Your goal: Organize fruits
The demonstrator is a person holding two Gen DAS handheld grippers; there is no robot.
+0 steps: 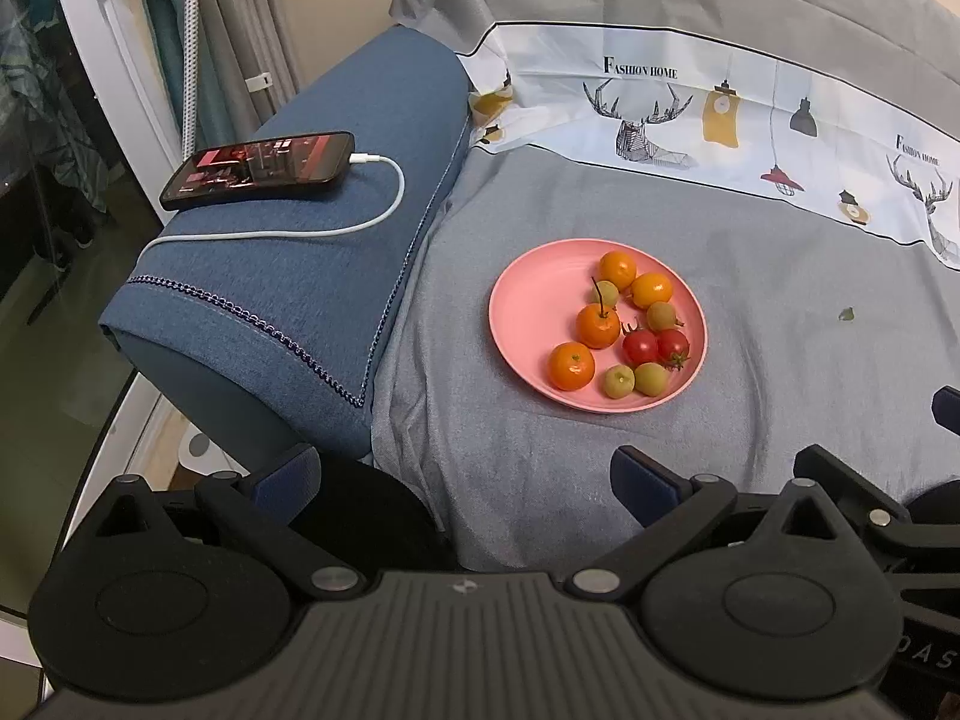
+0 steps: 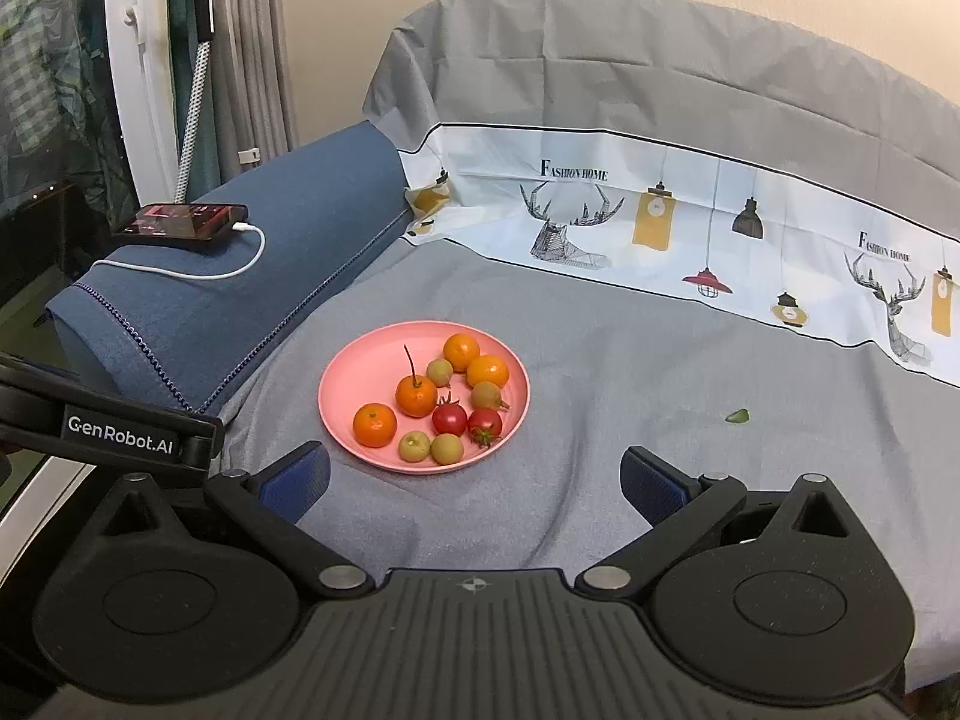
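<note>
Pink plate [image 2: 360, 372] ahead of right gripper [image 2: 474, 483], a bit left of its centre line; ahead and right of left gripper [image 1: 462, 480] in that view. All fruit on plate, none seen loose on sheet. Clustered toward plate's far-right half, left part bare.

Four small oranges: stemmed orange [image 2: 416, 396] mid-plate, one nearest-left [image 2: 374, 425], two at far side [image 2: 461, 351] [image 2: 487, 372]. Two cherry tomatoes [image 2: 449, 418] [image 2: 485, 423] touching, side by side. Four pale green-yellow fruits: pair at near rim [image 2: 414, 446] [image 2: 447, 448], two others [image 2: 440, 372] [image 2: 487, 396] wedged btwn oranges. So kinds partly mixed, partly paired. Fits either fruit gathered onto plate already, or pile awaiting sorting by kind; can't tell which.

Both grippers spread wide, holding nothing, hovering low over grey sheet [image 2: 600, 450] short of plate. Prob. parked back so plate stays clear in both cams.

Small green scrap [image 2: 737, 416] on sheet, ahead-right of right gripper, well apart from plate; leaf or peel, too small to tell.

Further left: blue armrest [image 2: 240, 300] w/ phone [image 2: 180, 221] on charging cable [image 2: 240, 264], screen lit. Well clear of plate.
</note>
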